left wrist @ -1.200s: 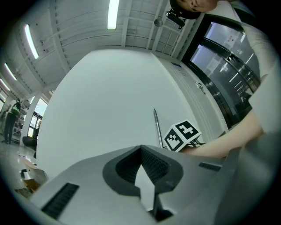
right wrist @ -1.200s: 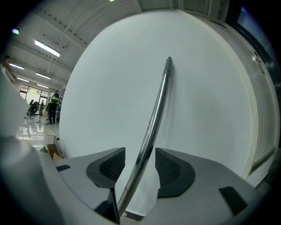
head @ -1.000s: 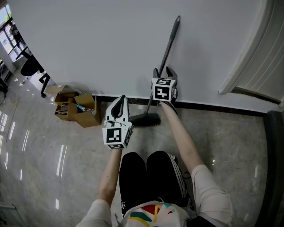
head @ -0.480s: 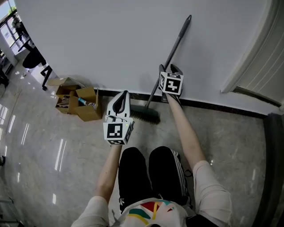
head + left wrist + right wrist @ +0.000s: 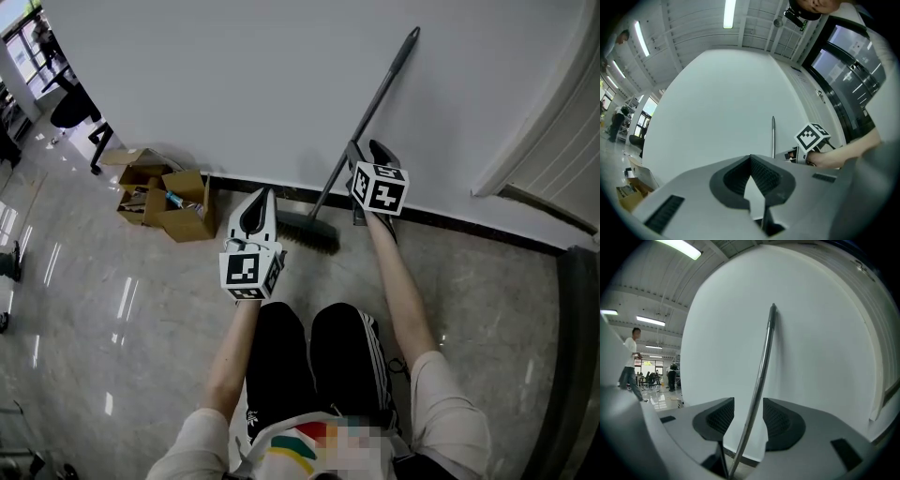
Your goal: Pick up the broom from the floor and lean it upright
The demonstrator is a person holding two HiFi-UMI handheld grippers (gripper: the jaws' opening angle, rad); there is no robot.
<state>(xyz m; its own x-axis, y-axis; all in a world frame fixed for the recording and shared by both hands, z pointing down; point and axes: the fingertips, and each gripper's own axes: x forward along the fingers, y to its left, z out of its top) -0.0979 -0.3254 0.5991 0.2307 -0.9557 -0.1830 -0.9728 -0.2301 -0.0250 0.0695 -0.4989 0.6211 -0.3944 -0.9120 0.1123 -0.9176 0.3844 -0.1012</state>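
Here the broom point(image 5: 370, 101) stands leaned against the white wall point(image 5: 216, 84). Its slim dark-grey handle has a metal sheen, and the tip touches the wall high up. The dark brush head point(image 5: 309, 232) sits on the floor point(image 5: 112, 309) at the wall's foot, just out from the black skirting point(image 5: 450, 227).

The right gripper point(image 5: 367, 157) is up close to the wall with its fingers point(image 5: 723, 417) released. One finger stands on each side of the handle, with a gap showing on both sides. The left gripper point(image 5: 262, 199) hangs further back from the wall, its fingers point(image 5: 764, 174) clenched tip to tip on nothing.

The right gripper view cuts off the brush head below the gripper's own body. The left gripper view shows only the handle's upper end point(image 5: 773, 136) against the wall. The bristles are too dark to make out singly.
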